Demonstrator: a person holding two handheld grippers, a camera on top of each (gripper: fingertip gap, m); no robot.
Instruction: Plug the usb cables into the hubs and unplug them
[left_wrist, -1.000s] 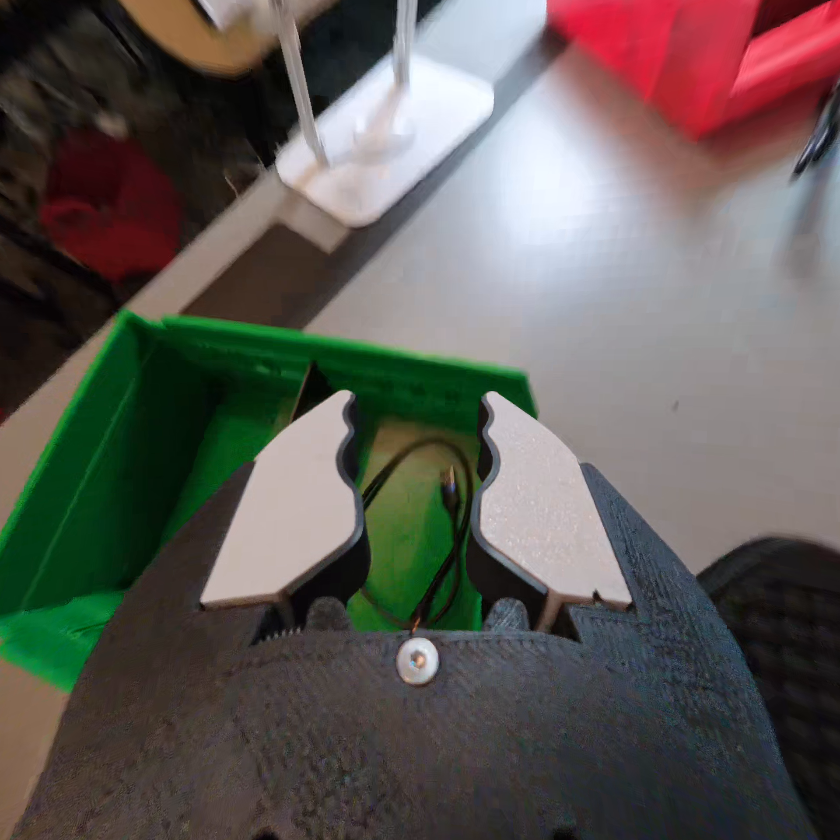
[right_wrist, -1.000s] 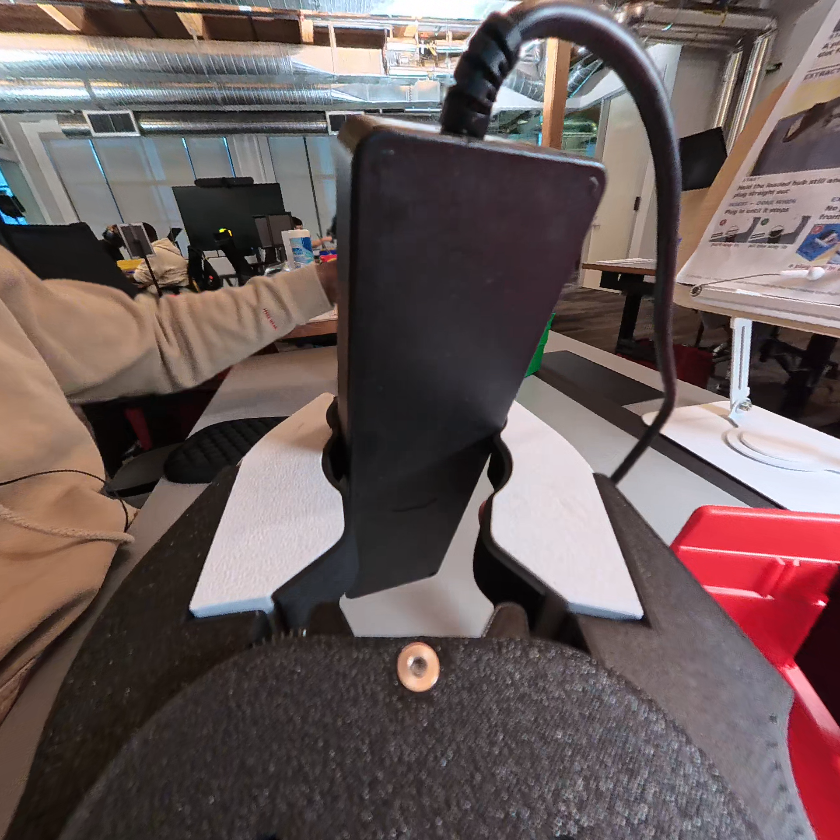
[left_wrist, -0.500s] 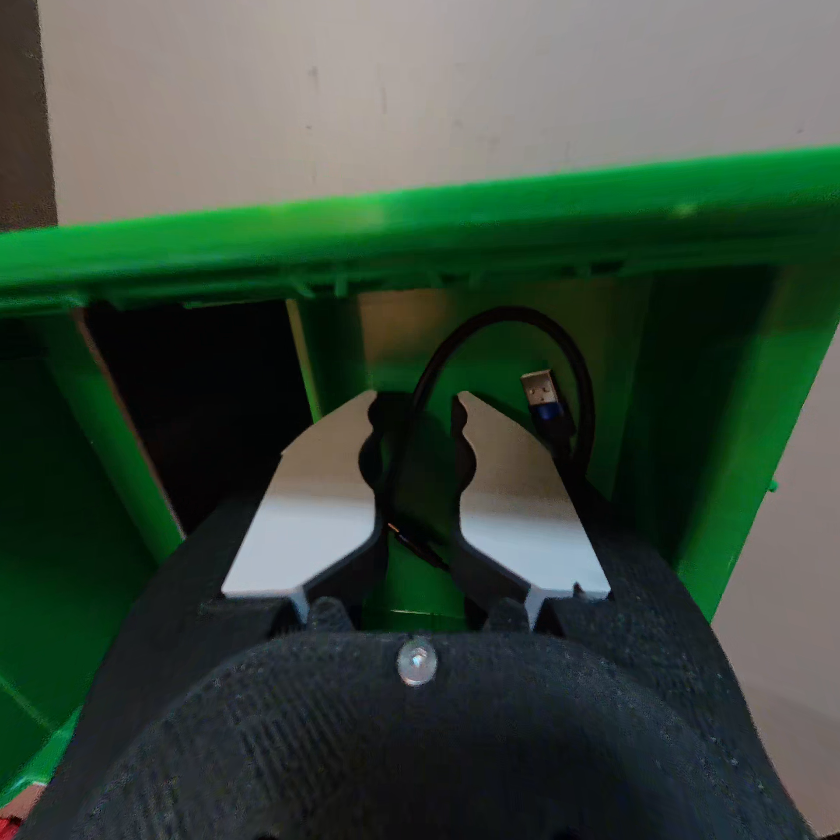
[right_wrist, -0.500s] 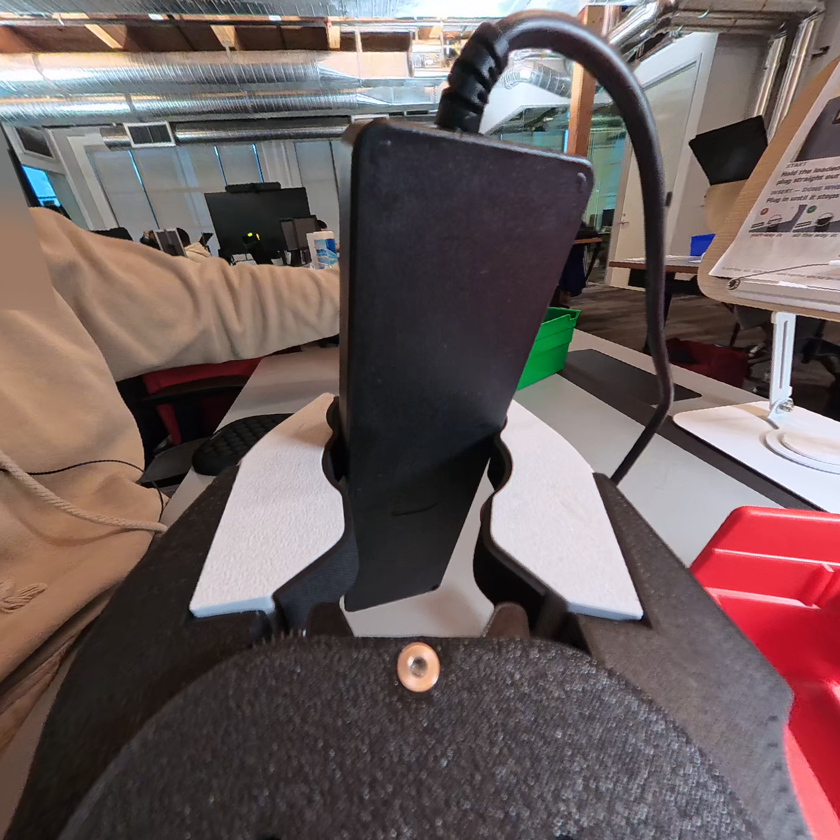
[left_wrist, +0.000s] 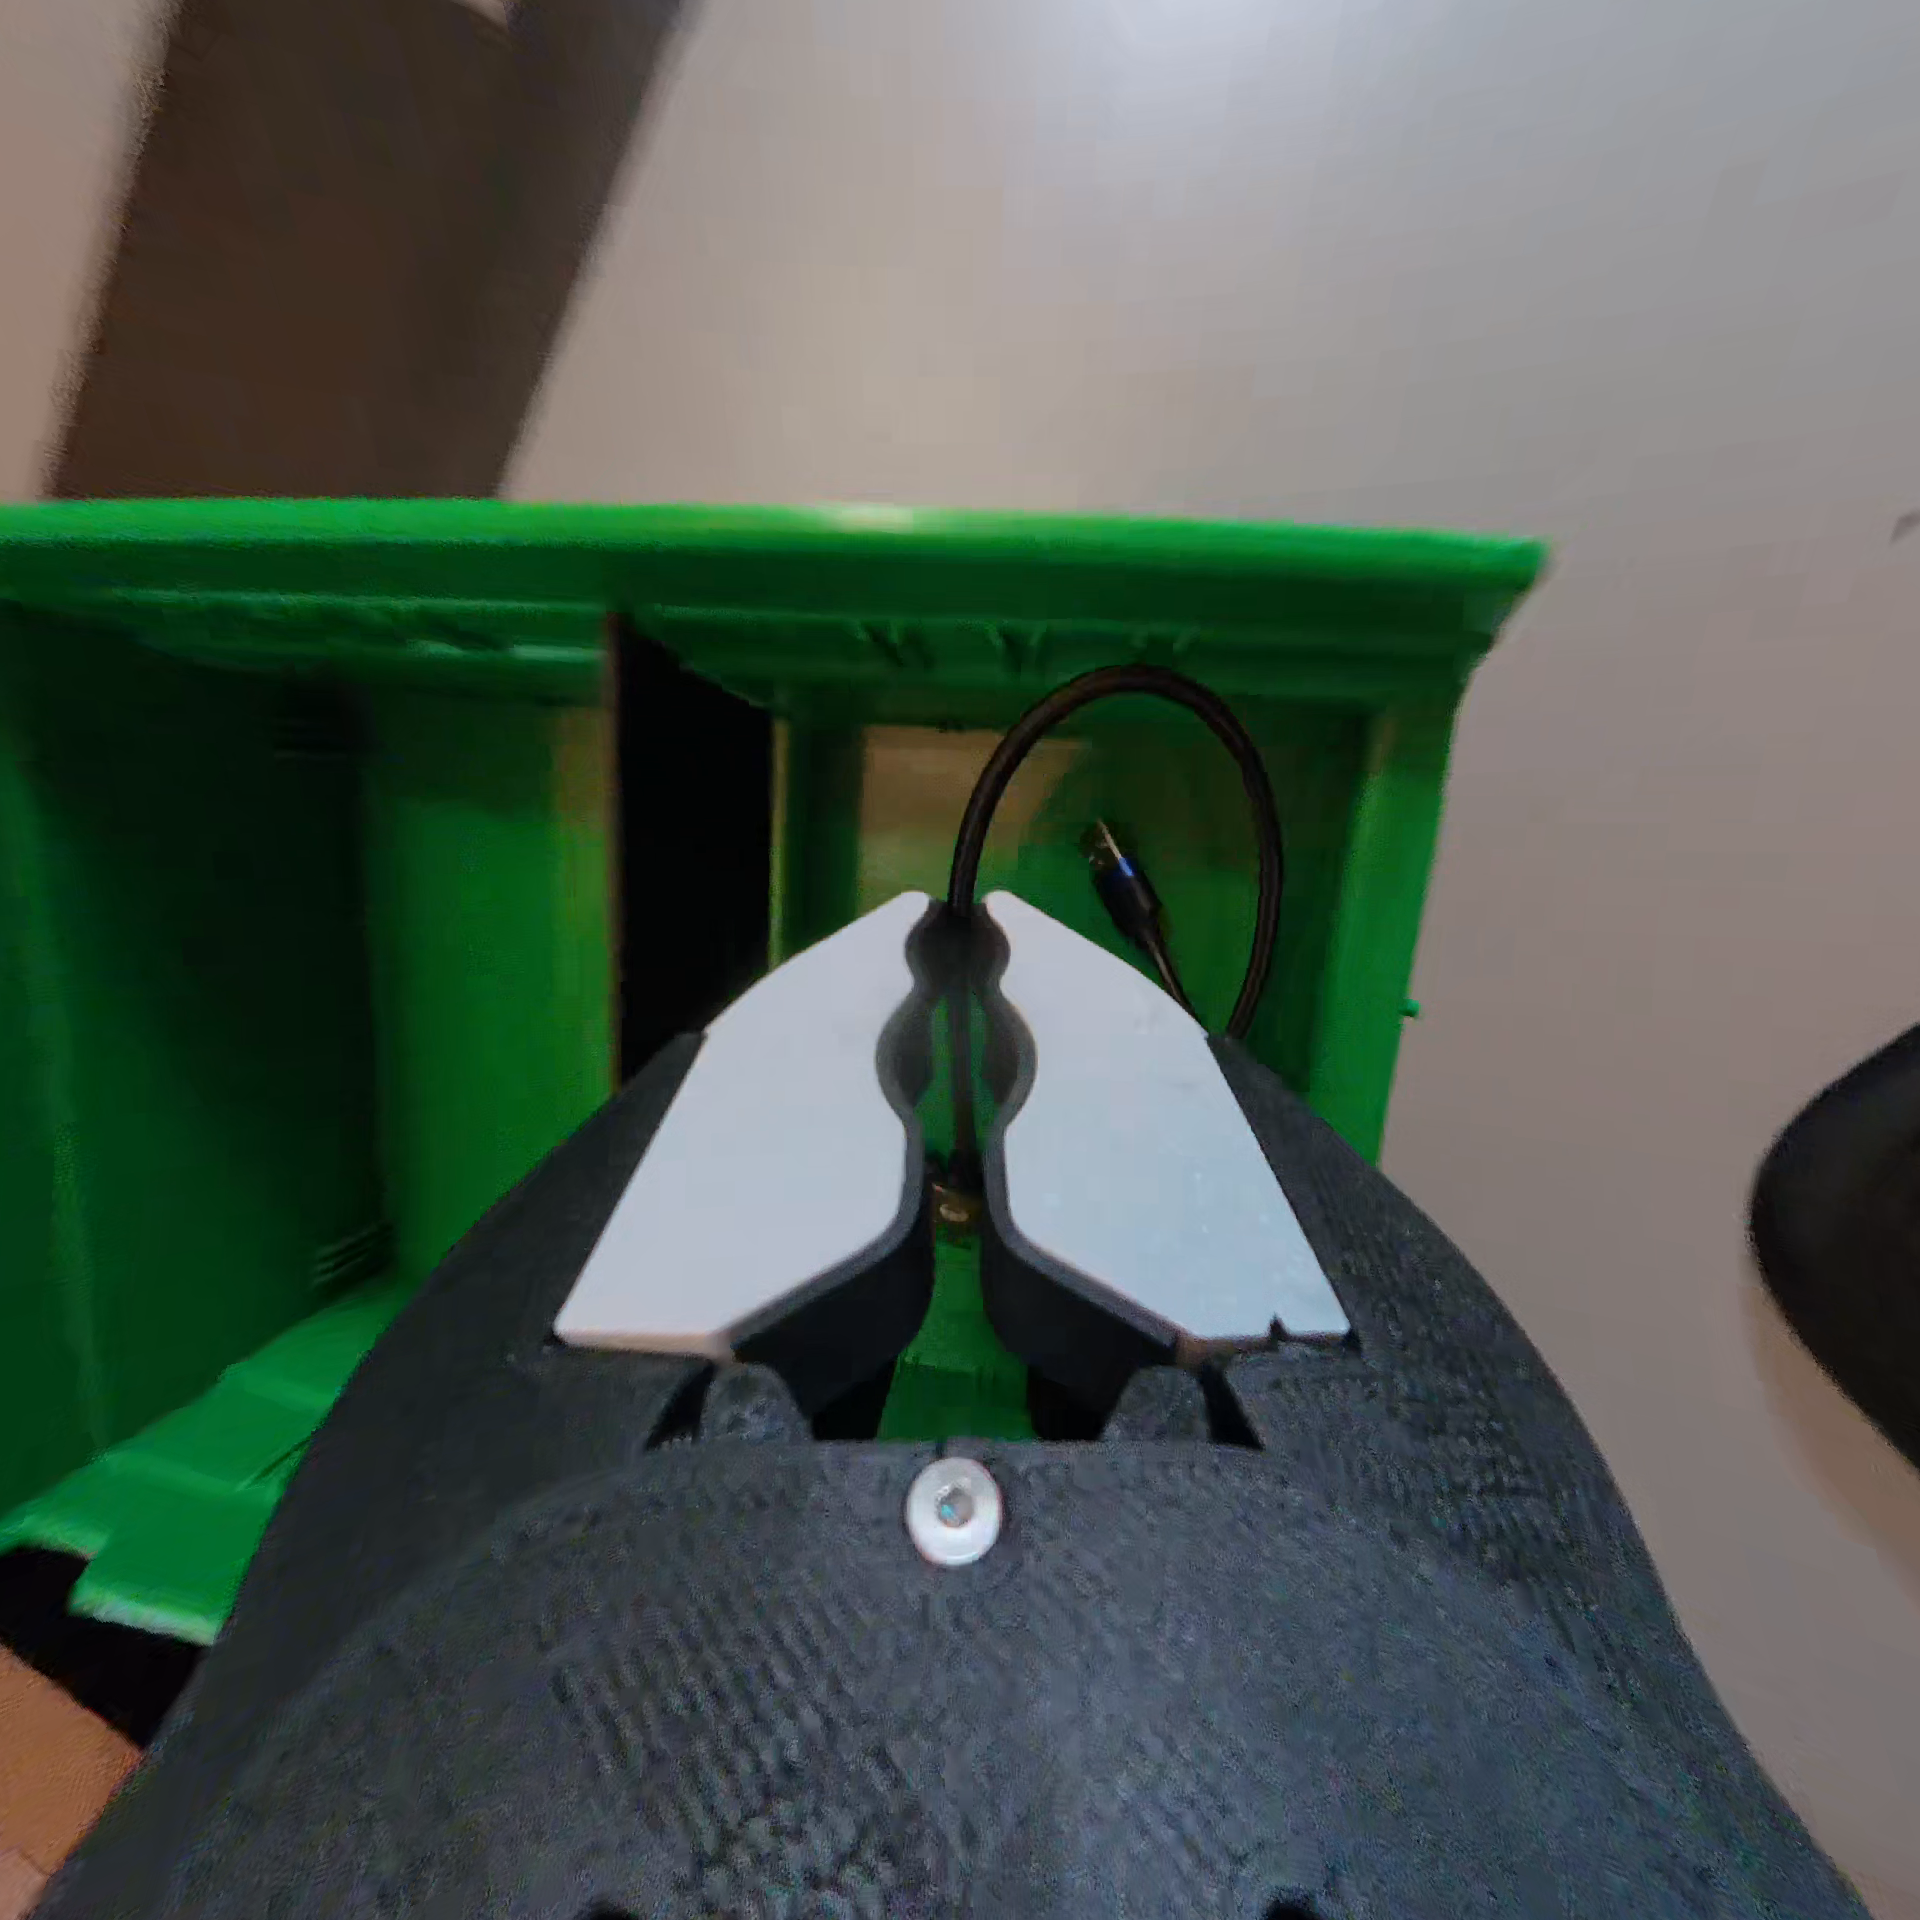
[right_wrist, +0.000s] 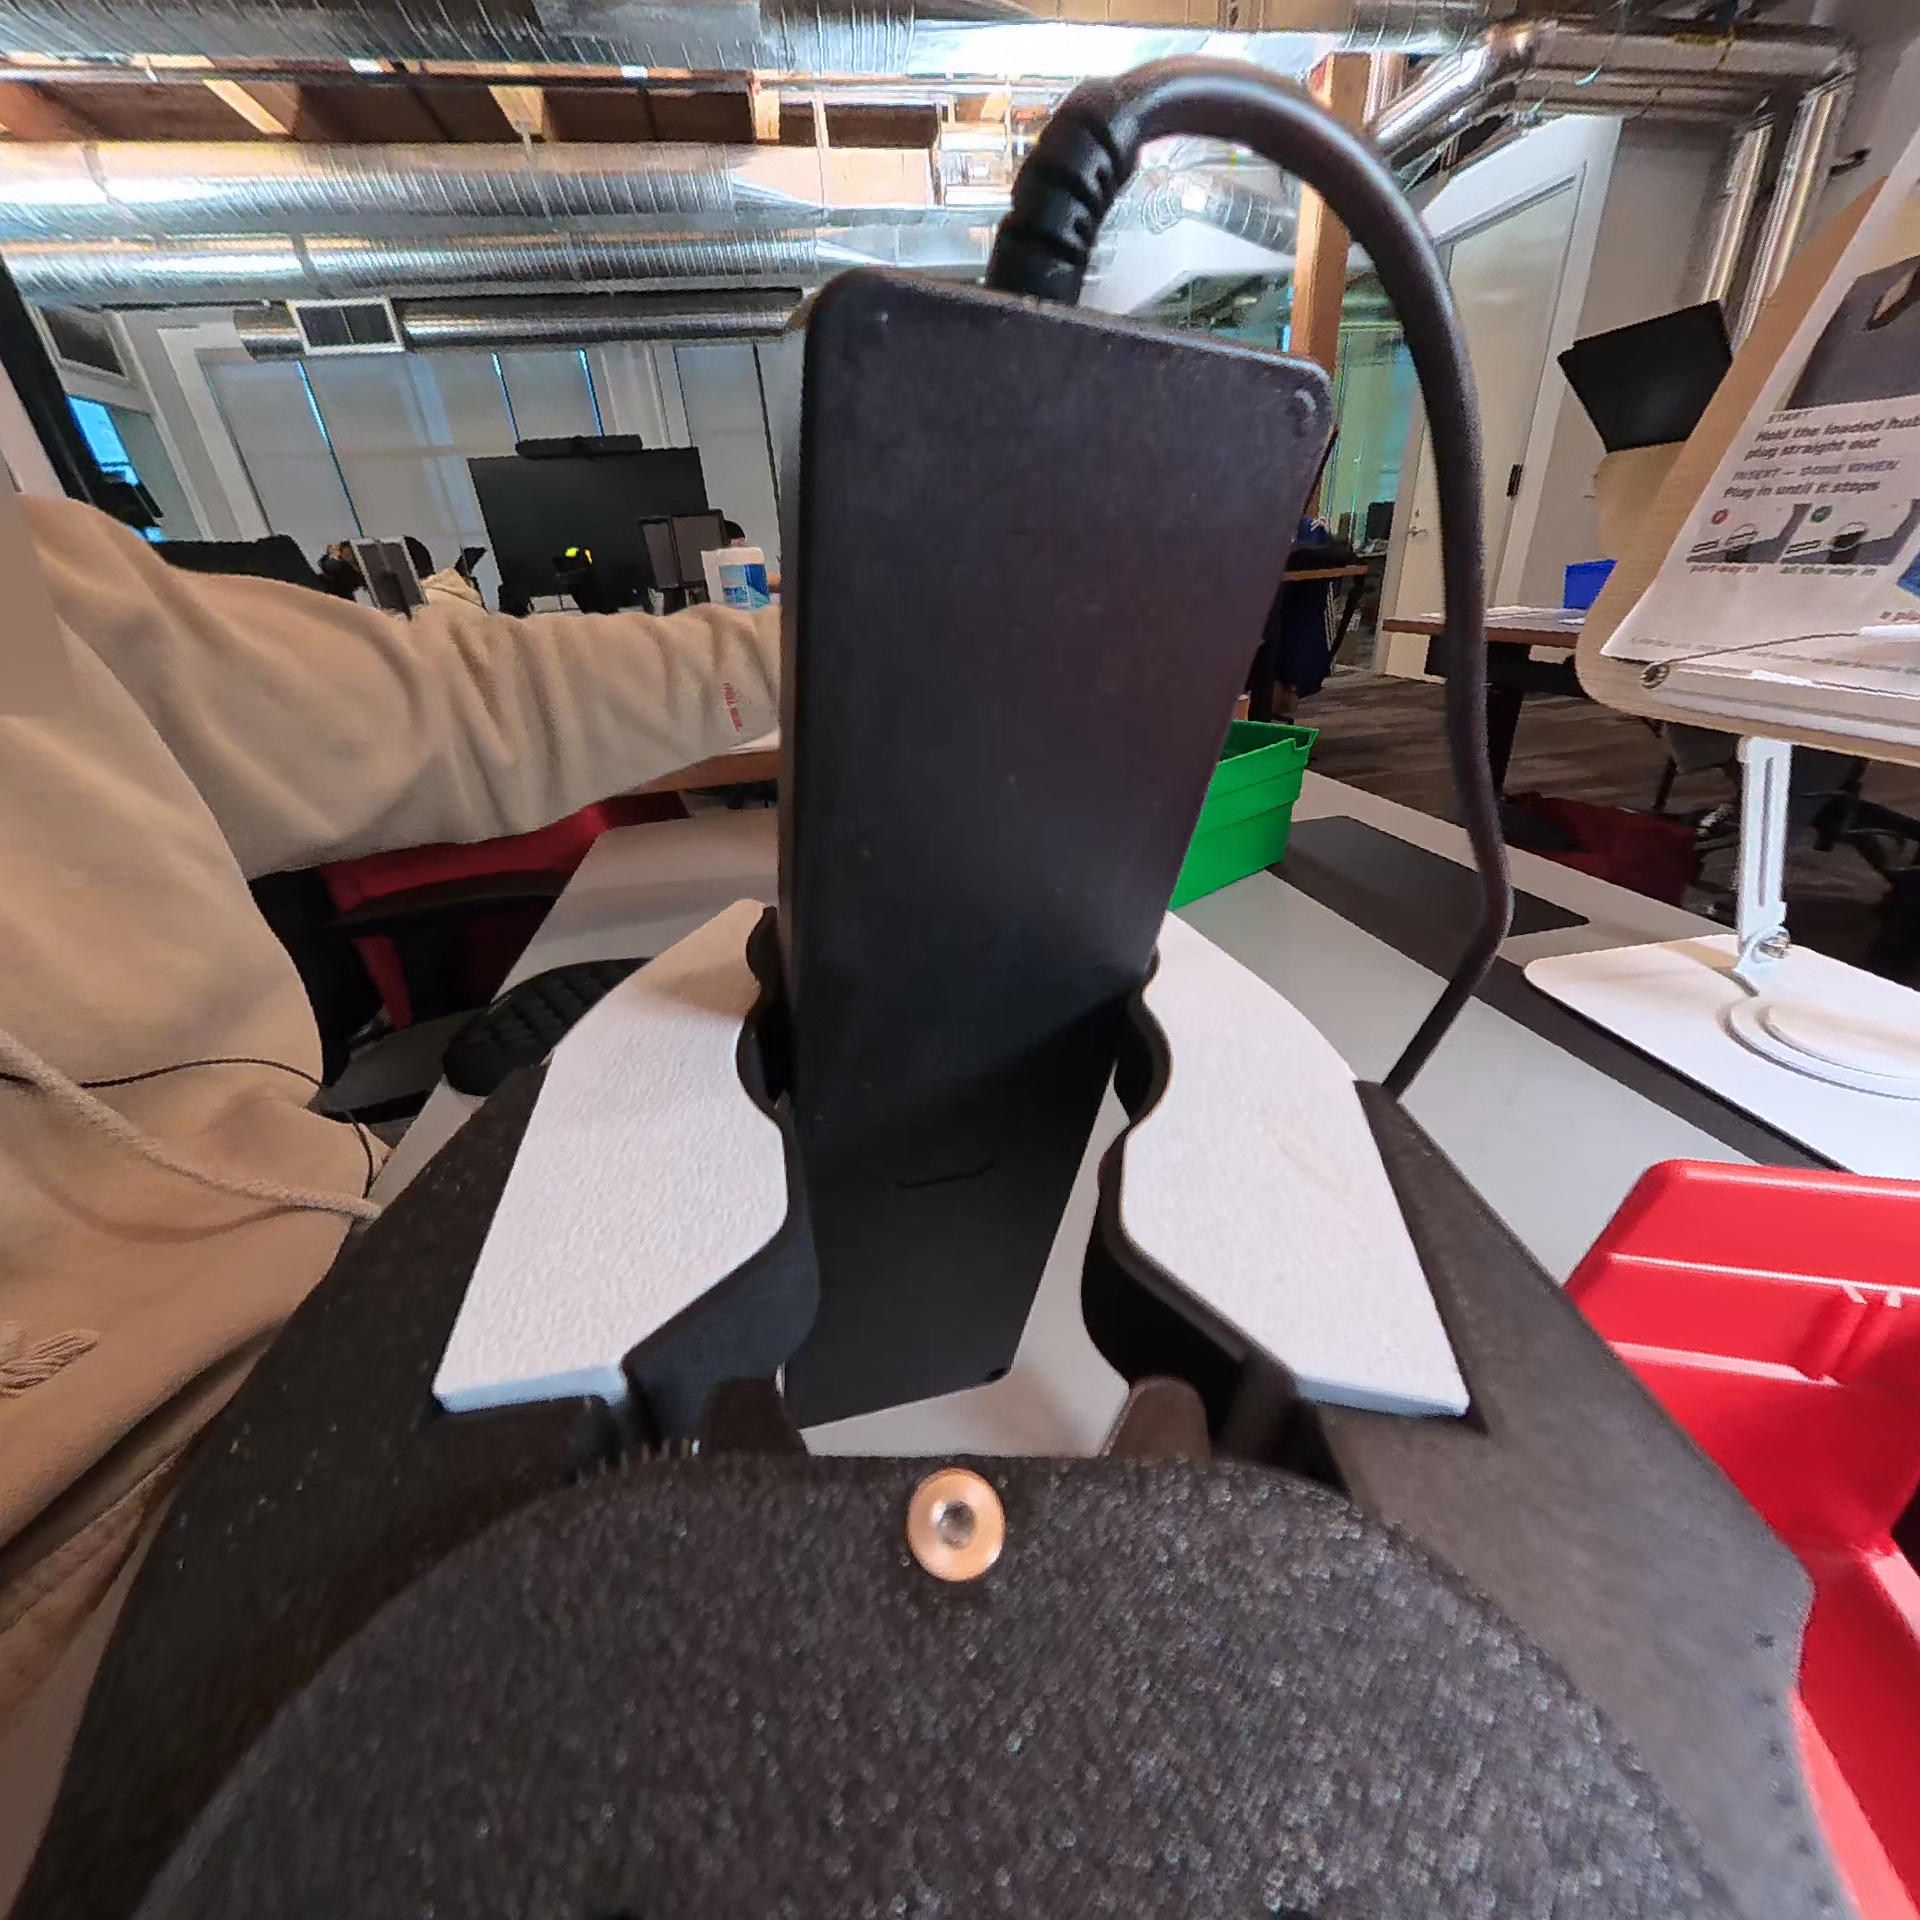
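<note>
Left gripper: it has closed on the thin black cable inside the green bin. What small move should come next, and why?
Probably lift the cable straight up out of the green bin. The left gripper has its jaws shut on it, yet its plug hangs loose inside the bin, far from the hub that the right gripper holds upright.

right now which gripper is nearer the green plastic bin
Left. The left gripper is inside the green plastic bin, shut on the thin black cable; the right gripper holds the black hub well short of it.

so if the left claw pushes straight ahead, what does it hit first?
Likely the far wall of the green bin. The left claw, shut on the black cable, points into that compartment; depth is unclear.
</note>
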